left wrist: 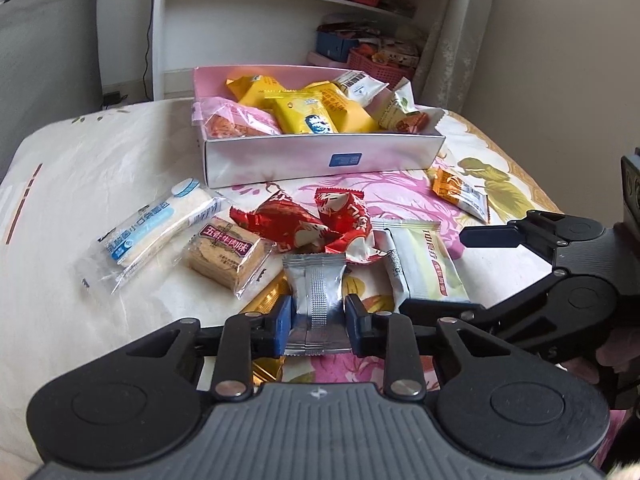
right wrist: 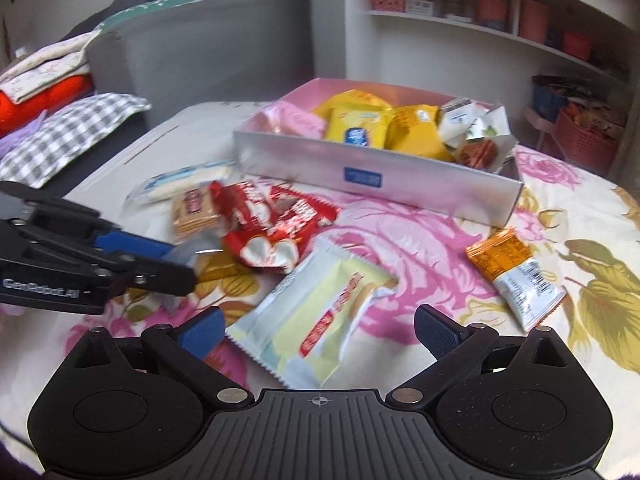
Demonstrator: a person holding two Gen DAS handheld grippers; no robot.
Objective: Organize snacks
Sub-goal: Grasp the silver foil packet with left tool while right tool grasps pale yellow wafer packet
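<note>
the left gripper (left wrist: 316,322) is pinching one silver foil packet (left wrist: 316,296) between its two blue pads, low over the floral cloth (left wrist: 80,168). the right gripper (right wrist: 318,330) is gaping wide, its two pads sitting either side of one pale yellow biscuit packet (right wrist: 316,316) lying flat on the cloth.

loose snacks are lying in front of the box: two red wrapped candies (left wrist: 312,224) touching each other, one brown cracker pack (left wrist: 226,256), one long white-and-blue bread pack (left wrist: 156,228), one orange packet (left wrist: 460,192) well apart to the right.

the one pink box (left wrist: 320,160) is holding three yellow packets (left wrist: 312,114), one pink packet (left wrist: 236,120) and a few white ones.
</note>
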